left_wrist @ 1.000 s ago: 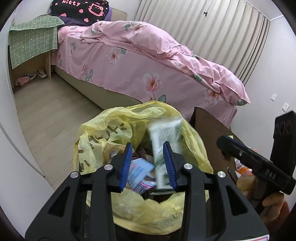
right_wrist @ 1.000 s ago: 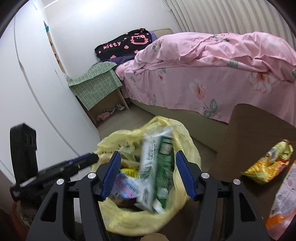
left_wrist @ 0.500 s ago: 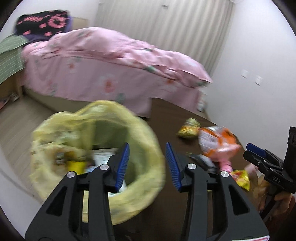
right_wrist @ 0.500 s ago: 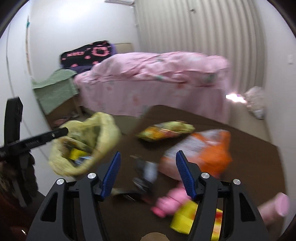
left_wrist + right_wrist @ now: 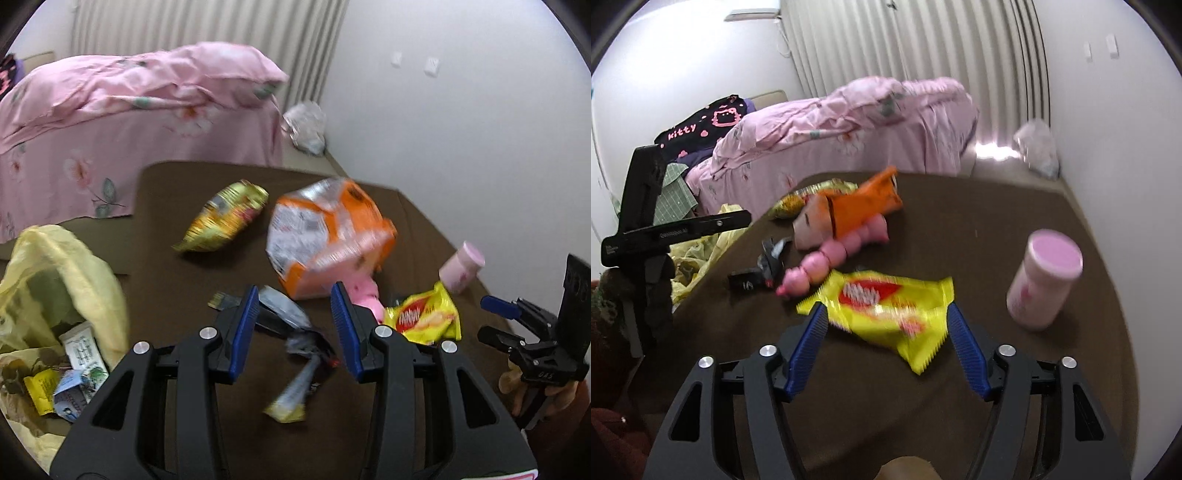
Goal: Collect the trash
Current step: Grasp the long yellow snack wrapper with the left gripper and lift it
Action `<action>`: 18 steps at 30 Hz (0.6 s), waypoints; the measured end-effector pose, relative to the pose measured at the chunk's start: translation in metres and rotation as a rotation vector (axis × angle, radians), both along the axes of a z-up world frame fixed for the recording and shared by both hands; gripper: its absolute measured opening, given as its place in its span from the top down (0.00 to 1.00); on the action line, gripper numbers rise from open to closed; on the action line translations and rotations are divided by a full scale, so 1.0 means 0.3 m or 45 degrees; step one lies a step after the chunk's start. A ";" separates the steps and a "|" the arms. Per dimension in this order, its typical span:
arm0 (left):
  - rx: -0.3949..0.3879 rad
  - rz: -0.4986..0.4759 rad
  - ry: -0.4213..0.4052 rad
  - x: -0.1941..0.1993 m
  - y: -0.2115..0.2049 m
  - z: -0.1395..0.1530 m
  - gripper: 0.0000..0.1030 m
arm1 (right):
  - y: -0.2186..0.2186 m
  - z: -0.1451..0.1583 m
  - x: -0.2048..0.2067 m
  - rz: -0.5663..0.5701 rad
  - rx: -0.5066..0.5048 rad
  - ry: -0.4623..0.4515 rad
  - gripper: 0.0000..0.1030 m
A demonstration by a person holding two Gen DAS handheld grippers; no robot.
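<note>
Risk: my right gripper [image 5: 884,345], jaws opening and empty, straddles the yellow wrapper [image 5: 886,306]; thin foil may slip flat. Left gripper [image 5: 293,328], open and empty, hovers over dark wrappers [image 5: 295,332].

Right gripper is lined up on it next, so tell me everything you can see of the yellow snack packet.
The yellow snack packet is a crinkled, glossy foil-like pouch with a red oval logo and serrated end seams. It lies flat and looks emptied, on the brown table, just ahead of the right gripper, whose jaws are opening and not touching it. The pink segmented toy lies at its far edge; contact is unclear.
</note>
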State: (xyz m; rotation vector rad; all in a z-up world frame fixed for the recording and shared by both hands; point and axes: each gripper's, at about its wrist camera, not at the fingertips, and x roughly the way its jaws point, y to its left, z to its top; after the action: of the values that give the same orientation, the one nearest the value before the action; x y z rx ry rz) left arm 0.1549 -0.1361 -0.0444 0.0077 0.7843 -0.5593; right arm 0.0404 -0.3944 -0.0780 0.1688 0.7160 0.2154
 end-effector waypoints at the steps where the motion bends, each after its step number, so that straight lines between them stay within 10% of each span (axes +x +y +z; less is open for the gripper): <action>1: 0.036 -0.005 -0.005 0.007 -0.023 -0.006 0.62 | -0.004 -0.015 0.001 0.016 0.007 0.029 0.39; 9: 0.086 0.156 -0.152 0.235 -0.002 0.062 0.62 | 0.027 -0.027 -0.006 0.028 0.015 0.012 0.39; 15: 0.087 0.243 0.170 0.478 0.032 -0.088 0.63 | 0.045 -0.048 -0.010 0.036 -0.015 0.052 0.39; 18: 0.027 0.228 0.230 0.465 0.054 -0.109 0.79 | 0.051 -0.053 -0.012 0.049 -0.012 0.076 0.38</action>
State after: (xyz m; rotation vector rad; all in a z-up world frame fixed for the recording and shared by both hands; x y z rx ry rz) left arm 0.2945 -0.1199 -0.0770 -0.0935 0.9564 -0.3849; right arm 0.0368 -0.3792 -0.0939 0.1527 0.7800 0.2446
